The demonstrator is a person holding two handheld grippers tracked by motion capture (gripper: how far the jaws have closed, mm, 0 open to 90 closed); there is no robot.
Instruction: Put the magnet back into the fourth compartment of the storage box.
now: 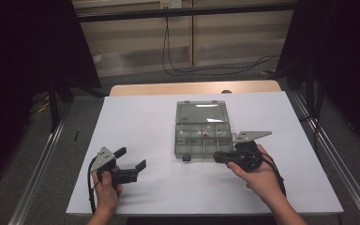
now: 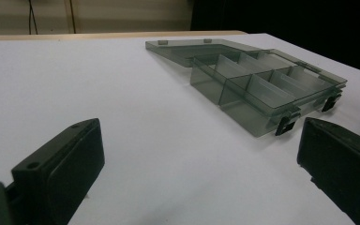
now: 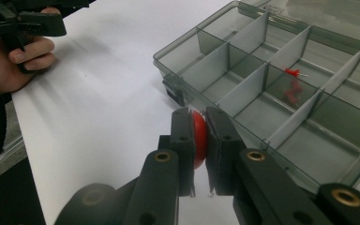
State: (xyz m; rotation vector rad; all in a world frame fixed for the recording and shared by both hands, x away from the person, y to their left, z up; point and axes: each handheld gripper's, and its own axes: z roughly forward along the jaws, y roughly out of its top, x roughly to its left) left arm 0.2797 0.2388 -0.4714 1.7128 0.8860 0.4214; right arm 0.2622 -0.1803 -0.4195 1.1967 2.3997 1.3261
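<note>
A smoky clear compartment box (image 1: 201, 140) lies open on the white table top, its lid (image 1: 201, 112) laid flat behind it. A few red push pins (image 3: 293, 89) rest in one middle compartment. My right gripper (image 3: 198, 126) is shut on a red push pin (image 3: 198, 138), held just off the box's front corner (image 3: 168, 84). In the high view the right gripper (image 1: 218, 156) sits at the box's front right edge. My left gripper (image 1: 131, 158) stands open at the table's left front with nothing between its jaws; the box (image 2: 262, 89) lies ahead of the left gripper (image 2: 201, 159).
The white sheet (image 1: 145, 122) covers the table, with bare room left of the box. The person's other hand (image 3: 9, 61) and its gripper appear at the top left of the right gripper view. Metal rails (image 1: 42, 159) run along both sides of the table.
</note>
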